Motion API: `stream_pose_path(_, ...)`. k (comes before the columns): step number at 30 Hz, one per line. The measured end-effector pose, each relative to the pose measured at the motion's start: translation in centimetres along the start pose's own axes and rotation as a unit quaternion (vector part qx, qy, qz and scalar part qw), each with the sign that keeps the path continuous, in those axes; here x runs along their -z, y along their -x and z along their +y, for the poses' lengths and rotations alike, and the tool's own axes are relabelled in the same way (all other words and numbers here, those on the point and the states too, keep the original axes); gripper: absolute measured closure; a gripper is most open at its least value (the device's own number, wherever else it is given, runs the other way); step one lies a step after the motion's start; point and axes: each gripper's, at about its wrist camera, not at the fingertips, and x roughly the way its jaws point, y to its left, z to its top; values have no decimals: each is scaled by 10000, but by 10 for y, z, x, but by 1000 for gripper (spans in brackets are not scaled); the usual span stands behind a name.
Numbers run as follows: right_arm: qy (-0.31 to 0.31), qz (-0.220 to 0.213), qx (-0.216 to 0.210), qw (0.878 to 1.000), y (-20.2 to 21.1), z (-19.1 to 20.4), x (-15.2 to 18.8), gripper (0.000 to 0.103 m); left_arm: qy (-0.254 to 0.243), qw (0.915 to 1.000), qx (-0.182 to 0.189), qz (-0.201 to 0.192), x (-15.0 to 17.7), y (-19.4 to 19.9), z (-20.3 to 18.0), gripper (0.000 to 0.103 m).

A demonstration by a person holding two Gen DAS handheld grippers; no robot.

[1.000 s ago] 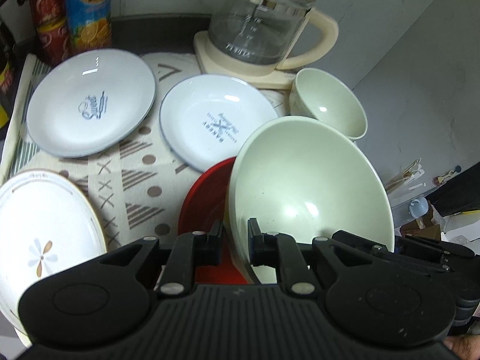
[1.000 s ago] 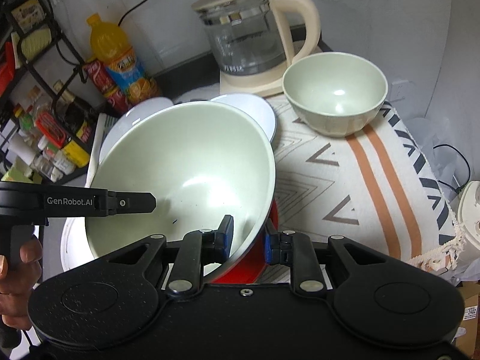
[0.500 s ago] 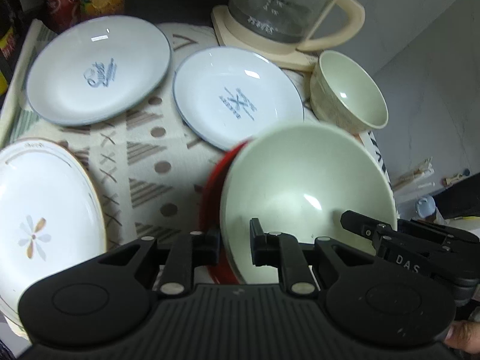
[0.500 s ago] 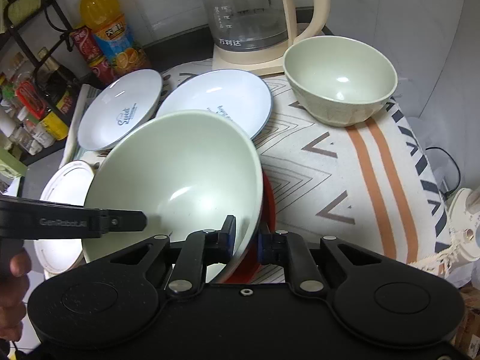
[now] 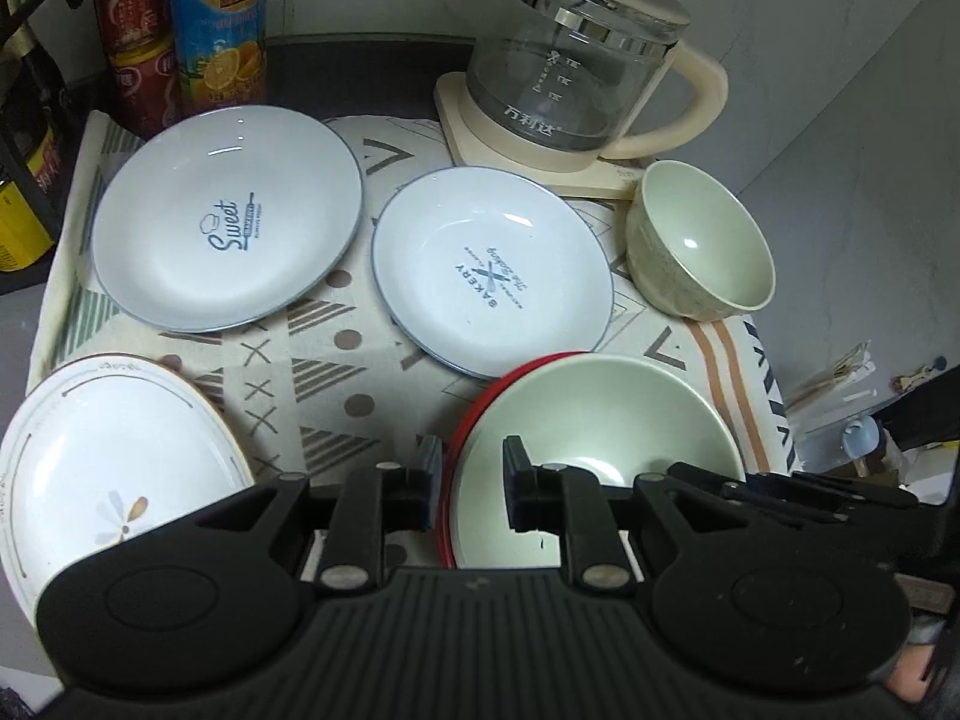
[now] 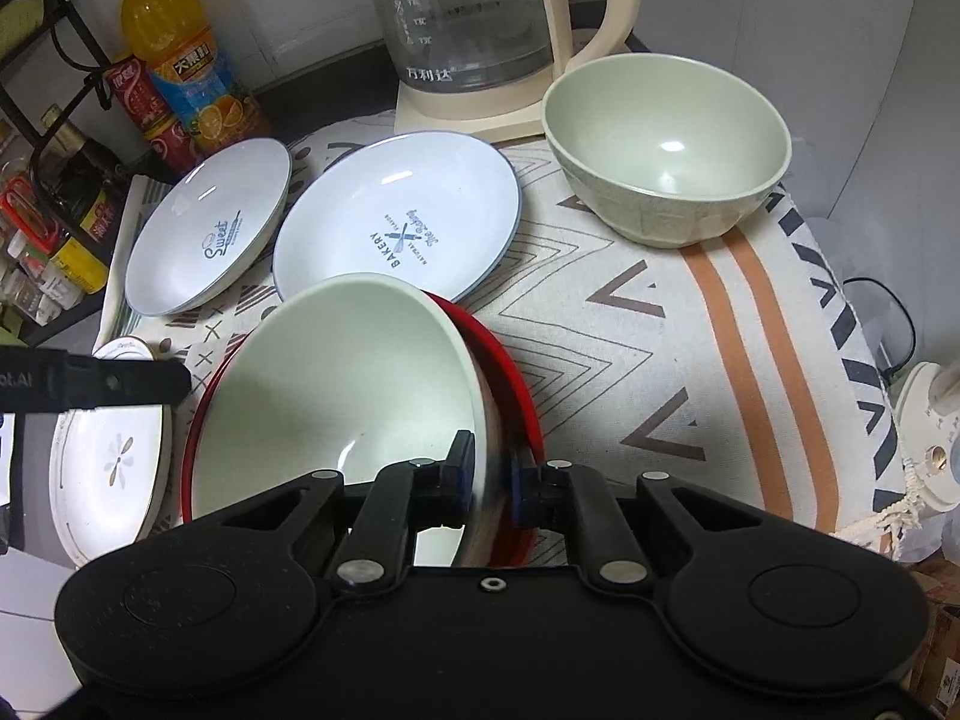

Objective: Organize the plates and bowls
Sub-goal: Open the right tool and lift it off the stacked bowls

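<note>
A large pale green bowl (image 5: 594,420) (image 6: 342,384) sits nested in a red bowl (image 5: 474,420) (image 6: 510,384) at the table's front. My left gripper (image 5: 468,480) straddles the near-left rims of both bowls, its jaws slightly apart. My right gripper (image 6: 489,474) is shut on the green bowl's right rim. A smaller green bowl (image 5: 702,252) (image 6: 666,144) stands at the back right. Two blue-rimmed white plates, "Sweet" (image 5: 228,216) (image 6: 210,234) and "Bakery" (image 5: 492,270) (image 6: 396,222), lie behind. A flower plate (image 5: 108,480) (image 6: 108,456) lies front left.
A glass kettle (image 5: 570,60) (image 6: 480,18) on a cream base stands at the back. A juice bottle (image 5: 216,18) (image 6: 174,66) and red cans (image 5: 132,30) stand back left. A patterned cloth (image 6: 690,330) covers the table, which drops off at the right.
Both grippers have lowered the large green bowl from a tilted hold down into the red bowl. The left jaws have spread a little.
</note>
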Motion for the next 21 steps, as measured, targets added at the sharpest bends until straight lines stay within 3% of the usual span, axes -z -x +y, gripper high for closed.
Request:
stream_pose_path(2, -34, 4, -90, 10000, 4, -1, -2, 85, 16, 10000, -11, -10, -3, 1, -1, 70)
stream_pose_path(3, -31, 9, -184, 9998, 7, 0, -3, 77, 11, 10000, -27, -31, -5, 3, -3, 65)
stream_pose_path(5, -49, -16, -353, 9994, 15, 1, -5, 66, -65, 9999, -65, -54, -8, 5, -8, 43)
stream_pose_path(7, -36, -72, -417, 9991, 25, 2, -6, 47, -218, 9996, -52, -147, -12, 9, -12, 33)
stream_pose_path(8, -6, -158, -398, 9991, 31, 2, -7, 43, -269, 9994, -76, -209, -14, 11, -13, 28)
stream_pose_path(15, -156, -489, -547, 9972, 54, -13, -15, 32, -299, 9994, 2, -198, -19, 10, -27, 23)
stream_pose_path(21, -366, -785, -552, 9947, 66, -25, -17, 16, -462, 9987, 20, -191, -24, 5, -44, 18)
